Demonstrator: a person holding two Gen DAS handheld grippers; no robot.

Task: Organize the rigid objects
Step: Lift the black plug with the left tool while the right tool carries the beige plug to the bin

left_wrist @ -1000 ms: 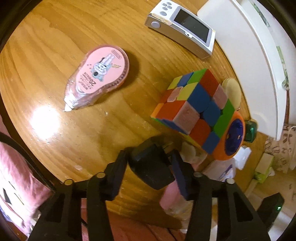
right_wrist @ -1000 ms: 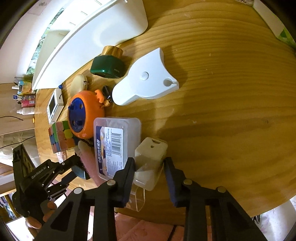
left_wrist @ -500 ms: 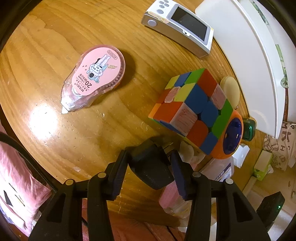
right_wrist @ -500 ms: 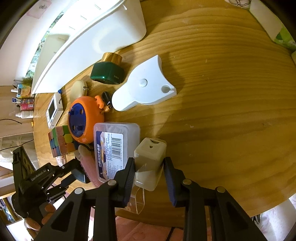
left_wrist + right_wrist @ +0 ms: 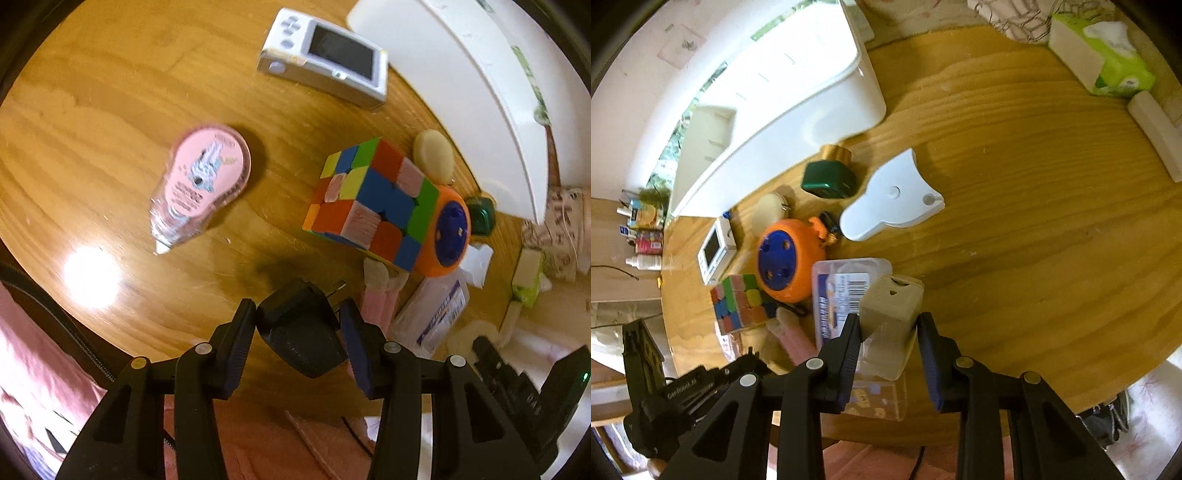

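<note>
A beige plastic plug-shaped block (image 5: 892,314) hangs clenched in the right tool (image 5: 888,332) above the round wooden surface (image 5: 1034,221); the left tool (image 5: 297,325) grips a black plug adapter (image 5: 301,332). Held near its end, the block could slip onto the clear plastic box (image 5: 849,288) below.

On the worktop (image 5: 110,92): one puzzle cube (image 5: 373,201); one pink correction-tape dispenser (image 5: 203,184); one small screen device (image 5: 328,59); one orange round case (image 5: 788,264); one green bottle with gold cap (image 5: 829,175); one clear lidded box (image 5: 846,280); one white flat plastic piece (image 5: 892,199); one white bin (image 5: 798,92); one tissue box (image 5: 1104,59); one black plug adapter (image 5: 301,332); one beige adapter (image 5: 890,314); two hand-held grippers (image 5: 297,334) (image 5: 888,338).
</note>
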